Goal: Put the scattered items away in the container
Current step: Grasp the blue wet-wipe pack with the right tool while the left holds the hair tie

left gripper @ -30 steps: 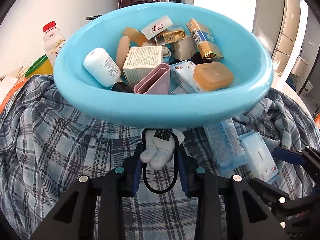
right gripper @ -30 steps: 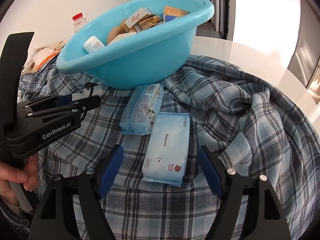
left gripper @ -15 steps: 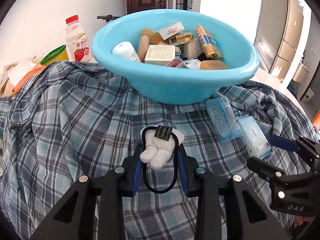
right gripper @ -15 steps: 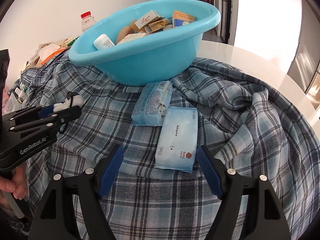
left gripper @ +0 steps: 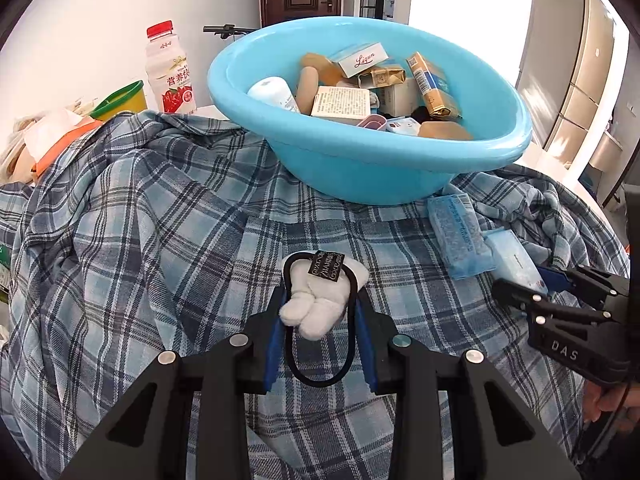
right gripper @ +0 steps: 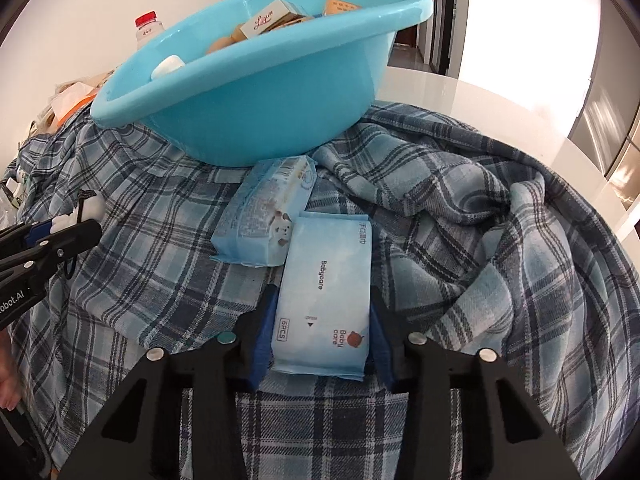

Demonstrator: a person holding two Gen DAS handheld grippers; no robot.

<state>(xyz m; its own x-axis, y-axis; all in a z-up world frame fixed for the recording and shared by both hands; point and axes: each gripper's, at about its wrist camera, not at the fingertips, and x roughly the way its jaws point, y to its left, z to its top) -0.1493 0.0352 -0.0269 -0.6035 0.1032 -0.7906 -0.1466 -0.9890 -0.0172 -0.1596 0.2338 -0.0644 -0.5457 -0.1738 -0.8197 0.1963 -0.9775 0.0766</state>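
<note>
Wipes (right gripper: 322, 300), lying on the plaid cloth (right gripper: 500, 248) at 6 o'clock from the basin (right gripper: 280, 92), sit between the right gripper (right gripper: 320, 316)'s closing fingers, pickup seemingly underway, while the left gripper (left gripper: 318, 320) clamps a hair tie (left gripper: 320, 308), so next lift both into the basin.

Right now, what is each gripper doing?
Left gripper: shut on the plush hair tie.
Right gripper: closed around the Babycare wipes pack.

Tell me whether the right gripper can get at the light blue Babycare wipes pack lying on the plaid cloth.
Probably yes: the right gripper already straddles the light blue Babycare wipes pack, nothing lying on top.
</note>
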